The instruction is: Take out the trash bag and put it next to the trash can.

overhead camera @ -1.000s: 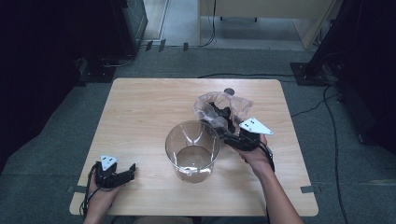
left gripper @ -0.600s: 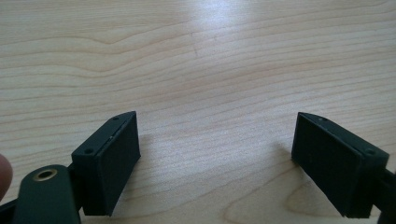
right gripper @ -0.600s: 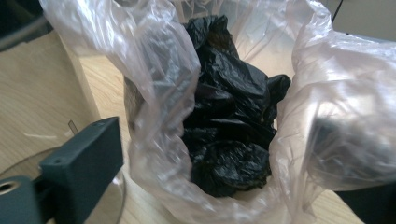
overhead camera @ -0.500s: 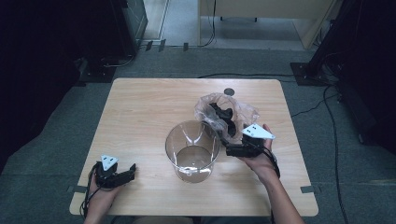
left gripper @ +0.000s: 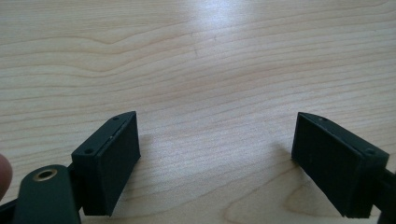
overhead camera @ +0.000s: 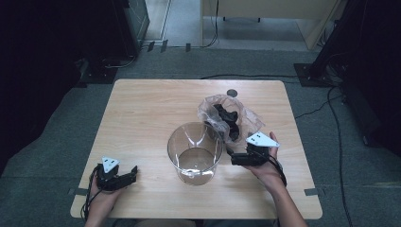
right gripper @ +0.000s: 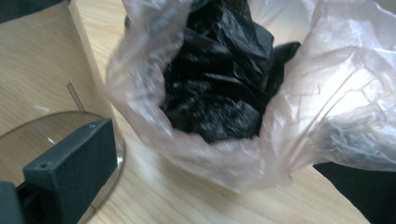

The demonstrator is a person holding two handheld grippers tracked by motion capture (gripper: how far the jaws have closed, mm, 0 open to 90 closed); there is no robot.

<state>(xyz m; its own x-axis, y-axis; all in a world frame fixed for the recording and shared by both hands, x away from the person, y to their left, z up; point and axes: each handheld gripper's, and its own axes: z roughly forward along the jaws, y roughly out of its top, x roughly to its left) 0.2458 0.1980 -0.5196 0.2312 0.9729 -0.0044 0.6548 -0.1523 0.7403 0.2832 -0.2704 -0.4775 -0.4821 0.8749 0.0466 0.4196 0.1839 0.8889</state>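
right gripper (overhead camera: 235, 159) jaws wide, empty, just beside plastic bag (overhead camera: 246, 120) of black stuff; left gripper (overhead camera: 124, 178) wide, resting on table (overhead camera: 142, 113).

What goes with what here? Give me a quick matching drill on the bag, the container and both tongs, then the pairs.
Things:
1. clear plastic bag
2. glass container
3. left tongs
4. right tongs

States or places:
A. open, resting on bare wood at the table's near left corner
B. crumpled, with black pieces inside
C. upright and round, at the middle of the table
D. between the container and the bag, pointing at the bag's mouth

Pairs: 1-B, 2-C, 3-A, 4-D
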